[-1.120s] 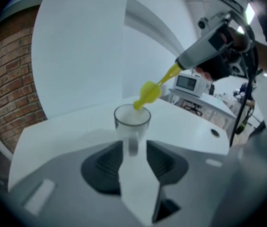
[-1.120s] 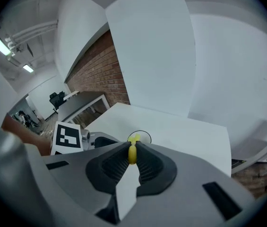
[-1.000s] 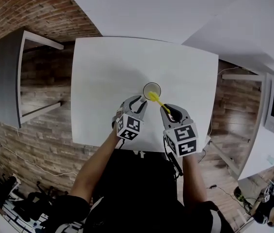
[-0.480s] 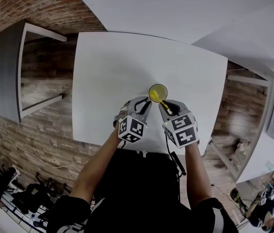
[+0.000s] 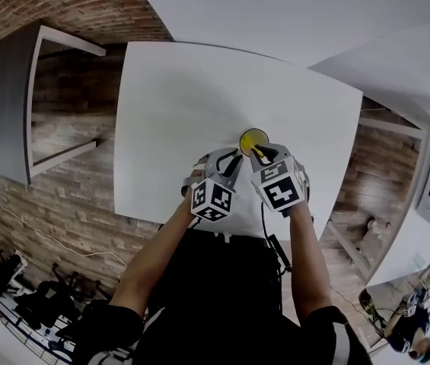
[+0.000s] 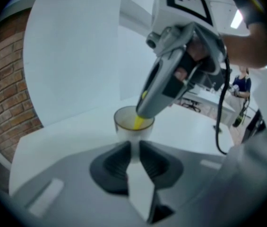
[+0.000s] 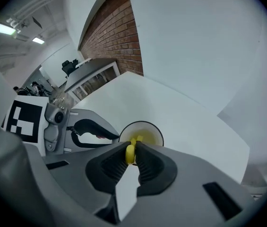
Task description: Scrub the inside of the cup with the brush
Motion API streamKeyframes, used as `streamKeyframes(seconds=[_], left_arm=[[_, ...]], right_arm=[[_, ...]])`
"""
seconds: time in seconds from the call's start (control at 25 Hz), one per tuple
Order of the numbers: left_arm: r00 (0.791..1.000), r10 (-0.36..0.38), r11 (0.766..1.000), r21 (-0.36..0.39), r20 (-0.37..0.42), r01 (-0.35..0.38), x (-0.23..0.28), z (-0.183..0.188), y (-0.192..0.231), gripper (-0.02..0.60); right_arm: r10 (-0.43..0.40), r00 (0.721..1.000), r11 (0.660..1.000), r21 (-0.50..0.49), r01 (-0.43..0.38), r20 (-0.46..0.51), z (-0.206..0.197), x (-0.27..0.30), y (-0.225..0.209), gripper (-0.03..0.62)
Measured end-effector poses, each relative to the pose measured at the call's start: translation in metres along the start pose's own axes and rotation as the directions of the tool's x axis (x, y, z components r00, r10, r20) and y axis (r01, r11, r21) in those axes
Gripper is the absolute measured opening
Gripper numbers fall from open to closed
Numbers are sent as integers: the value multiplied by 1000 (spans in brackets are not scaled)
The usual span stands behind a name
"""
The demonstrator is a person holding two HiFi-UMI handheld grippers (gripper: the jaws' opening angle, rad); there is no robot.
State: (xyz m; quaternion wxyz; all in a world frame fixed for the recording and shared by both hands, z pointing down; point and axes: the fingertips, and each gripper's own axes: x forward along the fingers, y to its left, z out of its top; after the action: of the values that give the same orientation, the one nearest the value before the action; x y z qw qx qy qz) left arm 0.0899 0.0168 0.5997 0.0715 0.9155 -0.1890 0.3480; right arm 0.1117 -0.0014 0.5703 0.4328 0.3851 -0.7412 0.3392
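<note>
A small clear cup (image 5: 253, 138) stands on the white table (image 5: 169, 112) near its front edge. My left gripper (image 5: 234, 159) comes at the cup from the left, and its jaws are shut on the near wall of the cup (image 6: 124, 122). My right gripper (image 5: 261, 155) is shut on the handle of a yellow brush (image 7: 131, 153). The brush head (image 6: 137, 123) reaches down inside the cup (image 7: 148, 130). In the left gripper view the right gripper (image 6: 145, 111) hangs tilted just over the rim.
A grey shelf unit (image 5: 5, 105) stands to the left of the table, over a wood-plank floor (image 5: 70, 166). Another white table (image 5: 405, 82) is at the right. Both of the person's arms (image 5: 161, 257) reach in from the table's front edge.
Both grippers have closed in on the cup. The left jaws have shut on its wall. The brush, earlier slanted over the rim, now has its head down inside the cup.
</note>
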Motion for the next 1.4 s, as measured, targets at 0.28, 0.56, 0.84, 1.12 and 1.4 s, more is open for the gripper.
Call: streamKeyframes(seconds=[0.28, 0.56, 0.84, 1.12, 1.4], left_arm=[[1000, 21, 1000, 3, -22, -21, 1, 1, -1, 60], [1000, -7, 1000, 27, -26, 8, 2, 3, -2, 60], [1000, -1, 1000, 16, -30, 2, 2, 3, -3, 60], [999, -3, 1000, 29, -33, 4, 3, 3, -2, 60], [999, -12, 1000, 28, -38, 13, 5, 4, -7, 60]], right_arm=[[60, 997, 992, -109, -65, -51, -1, -46, 15, 32], [63, 985, 968, -229, -99, -159, -4, -57, 9, 31], [94, 969, 966, -216, -144, -229, -17, -18, 11, 32], [33, 970, 966, -242, -93, -241, -21, -12, 0, 31], [-4, 953, 913, -390, -120, -303, -17, -56, 2, 31]])
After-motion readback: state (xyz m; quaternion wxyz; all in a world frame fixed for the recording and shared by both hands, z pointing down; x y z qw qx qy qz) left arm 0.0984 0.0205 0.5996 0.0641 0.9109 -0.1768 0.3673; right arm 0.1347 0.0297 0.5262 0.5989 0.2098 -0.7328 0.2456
